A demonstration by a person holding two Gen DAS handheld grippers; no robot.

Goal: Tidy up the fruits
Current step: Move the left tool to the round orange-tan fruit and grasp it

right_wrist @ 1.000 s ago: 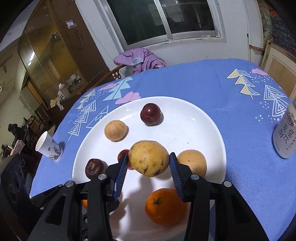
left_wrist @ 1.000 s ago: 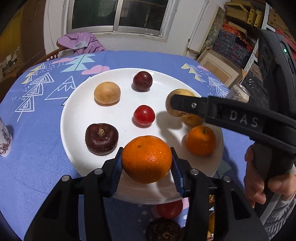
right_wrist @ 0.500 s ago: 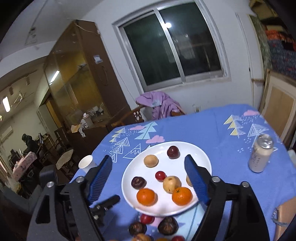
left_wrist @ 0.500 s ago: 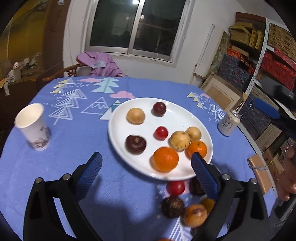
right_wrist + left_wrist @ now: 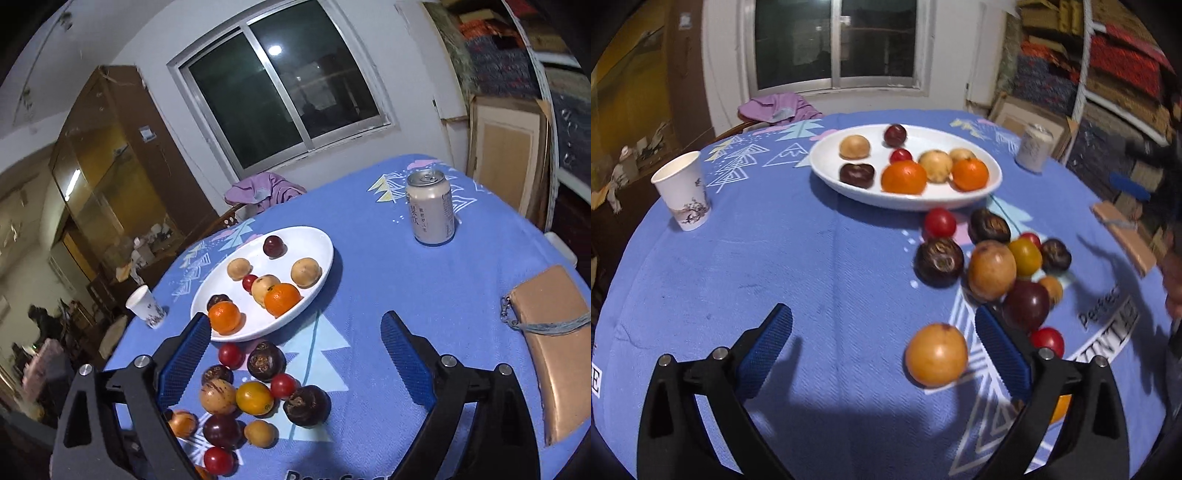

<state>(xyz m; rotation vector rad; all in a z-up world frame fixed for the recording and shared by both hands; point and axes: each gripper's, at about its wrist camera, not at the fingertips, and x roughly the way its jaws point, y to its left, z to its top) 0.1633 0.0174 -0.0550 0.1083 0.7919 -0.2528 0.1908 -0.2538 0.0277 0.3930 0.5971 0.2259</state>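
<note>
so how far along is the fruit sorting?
Done: seven fruits sit on the white plate, including two oranges. In hand: nothing; the left gripper and right gripper are both open, jaws just opened, with nothing between the fingers. Left: the loose fruit pile on the blue tablecloth.

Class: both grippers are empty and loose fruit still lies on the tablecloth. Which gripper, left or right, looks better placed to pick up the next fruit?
Probably the left. The open left gripper already has a tan round fruit between its fingers. The open right gripper spans mostly bare tablecloth.
</note>
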